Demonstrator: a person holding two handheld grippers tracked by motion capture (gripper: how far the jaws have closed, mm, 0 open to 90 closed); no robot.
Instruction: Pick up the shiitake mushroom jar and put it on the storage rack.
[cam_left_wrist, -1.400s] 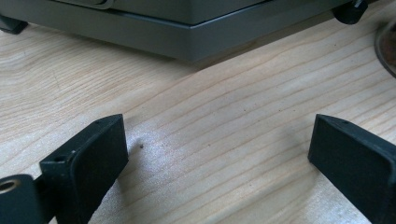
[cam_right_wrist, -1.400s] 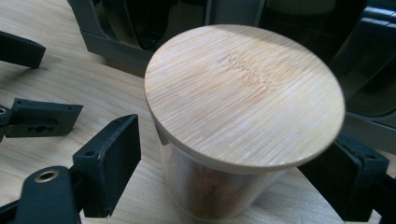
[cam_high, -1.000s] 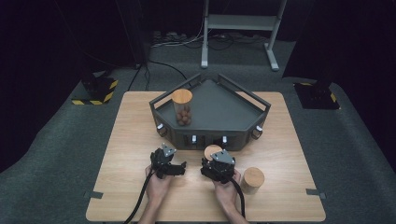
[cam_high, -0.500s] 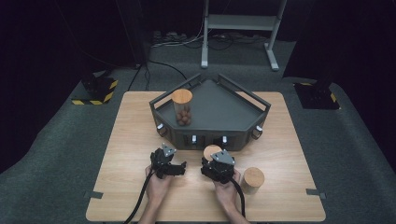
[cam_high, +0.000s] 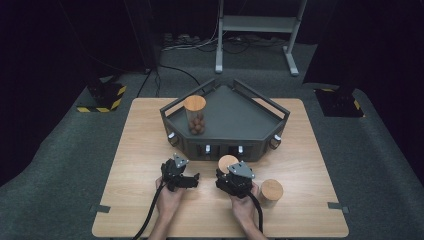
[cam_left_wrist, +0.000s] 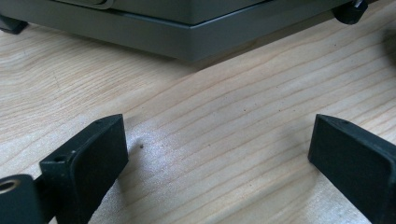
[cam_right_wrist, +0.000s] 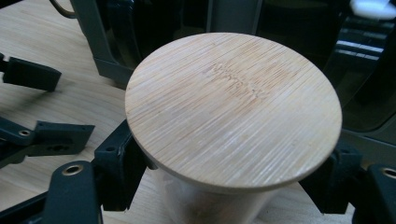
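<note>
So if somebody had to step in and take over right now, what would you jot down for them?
Right claw: jaws on either side of a bamboo-lidded jar that stands on the table just in front of the grey tray. It looks gripped, but contact is hard to confirm.
Left claw: open, holding nothing, low over bare wood near the tray's front wall.
Done, by the look of it: one lidded jar with brown balls stands in the tray's left corner.
Left: probably the gripped jar, then the second lidded jar waiting on the table to the right of the right hand.
</note>
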